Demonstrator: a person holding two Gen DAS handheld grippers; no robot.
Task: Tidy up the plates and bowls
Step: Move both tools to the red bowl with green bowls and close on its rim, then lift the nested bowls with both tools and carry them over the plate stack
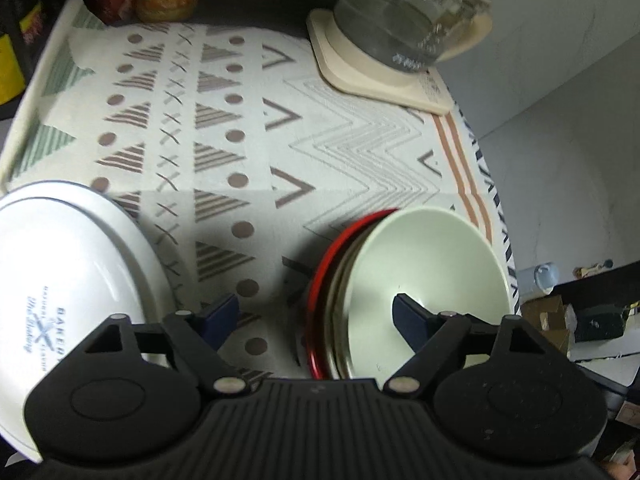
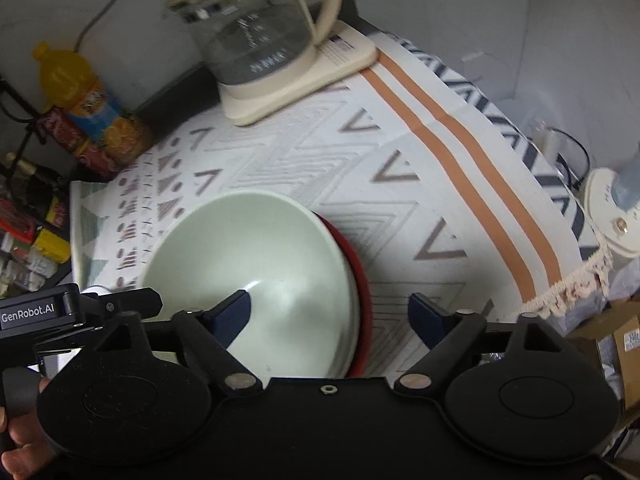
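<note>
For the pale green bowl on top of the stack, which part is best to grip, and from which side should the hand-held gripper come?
Probably the rim. The pale green bowl sits upright on the stacked dishes, with the red plate showing beneath, and its wall is wide and flaring, so the jaws would hardly span it. Come from above on the near edge, one finger inside and one outside. Both the left hand-held gripper and the right hand-held gripper are open.

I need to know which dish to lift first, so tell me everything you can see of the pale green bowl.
The green bowl is pale, smooth and glossy, ceramic by its look, with a wide rim and an empty inside. It sits upright on top of a stack of dishes whose red plate shows beneath it, on the patterned cloth. One pad of each open claw hangs over it; whether they touch it I cannot tell.
</note>
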